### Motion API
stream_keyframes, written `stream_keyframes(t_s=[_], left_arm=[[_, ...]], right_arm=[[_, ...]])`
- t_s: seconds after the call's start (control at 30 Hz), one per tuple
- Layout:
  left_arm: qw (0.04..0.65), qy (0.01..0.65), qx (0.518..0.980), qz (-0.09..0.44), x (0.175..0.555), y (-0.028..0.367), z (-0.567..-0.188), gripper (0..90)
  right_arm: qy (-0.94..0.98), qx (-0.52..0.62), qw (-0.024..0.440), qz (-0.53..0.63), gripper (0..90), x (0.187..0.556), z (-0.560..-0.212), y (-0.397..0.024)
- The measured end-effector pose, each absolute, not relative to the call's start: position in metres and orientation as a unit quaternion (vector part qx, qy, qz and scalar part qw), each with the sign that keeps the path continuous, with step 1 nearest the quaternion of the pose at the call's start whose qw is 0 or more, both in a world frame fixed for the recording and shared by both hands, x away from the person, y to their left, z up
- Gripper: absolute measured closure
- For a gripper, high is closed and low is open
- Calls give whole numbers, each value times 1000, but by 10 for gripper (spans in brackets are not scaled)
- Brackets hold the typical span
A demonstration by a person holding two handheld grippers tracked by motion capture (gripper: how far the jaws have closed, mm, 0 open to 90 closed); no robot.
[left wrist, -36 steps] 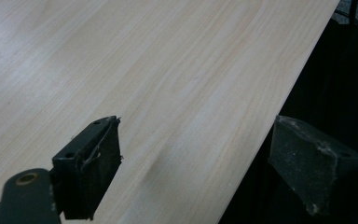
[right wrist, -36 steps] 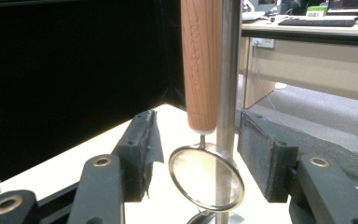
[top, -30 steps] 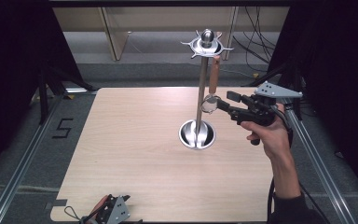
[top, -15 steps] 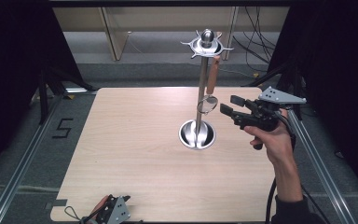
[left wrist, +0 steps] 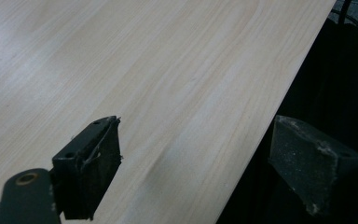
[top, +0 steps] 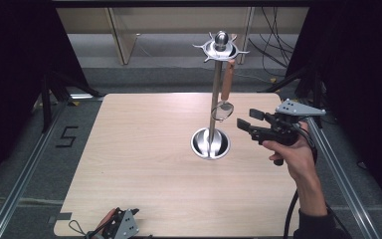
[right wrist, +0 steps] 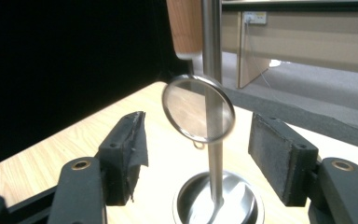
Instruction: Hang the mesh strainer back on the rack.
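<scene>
A: Starting at the left, where is the left gripper (top: 122,226)?

B: It sits at the near edge of the tabletop (top: 144,149), low in the high view. In its own view the jaws stand wide apart with nothing between them, one over the wood and one past the edge.

A: And further right?

B: The metal stand (top: 213,107) rises from its round base, with the small strainer (top: 222,110) hanging from the top ring by its brown handle (top: 227,79).

A: How does the strainer lie relative to the right gripper (top: 244,121)?

B: Just ahead of the jaw tips and a little above them. In the right gripper view the mesh ring (right wrist: 198,108) hangs between the lines of the two jaws but farther out, touching neither pad. The pole passes straight behind it, and the base lies below and beyond.

A: The state of that gripper?

B: Its jaws have just been opening and now stand wide, holding nothing. The person's hand (top: 291,152) grips it from behind.
</scene>
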State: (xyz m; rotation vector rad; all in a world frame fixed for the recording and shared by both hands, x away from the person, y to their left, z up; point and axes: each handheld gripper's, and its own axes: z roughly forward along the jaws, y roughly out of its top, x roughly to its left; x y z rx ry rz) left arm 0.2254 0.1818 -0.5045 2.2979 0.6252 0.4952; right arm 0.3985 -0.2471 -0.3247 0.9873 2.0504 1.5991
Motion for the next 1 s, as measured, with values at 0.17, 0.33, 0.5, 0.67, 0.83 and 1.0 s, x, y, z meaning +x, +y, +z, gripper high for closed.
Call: stream_keyframes(t_s=[0.17,0.33,0.5,0.67,0.83,1.0], left_arm=[[347,241,886,191,225,182,-504,156],[347,240,886,191,225,182,-504,156],[341,237,889,193,225,182,-504,156],[347,240,886,192,225,182,-504,156],[342,237,888,194,225,182,-504,156],[342,236,889,194,225,182,-504,156]], right_arm=[[736,346,181,553,366,394,-332,-249],[741,358,173,541,366,389,-343,-254],[750,368,169,523,366,388,-353,-256],[753,366,164,521,366,388,-362,-253],[761,364,166,511,364,388,-367,-252],[766,374,154,499,364,386,-375,-250]])
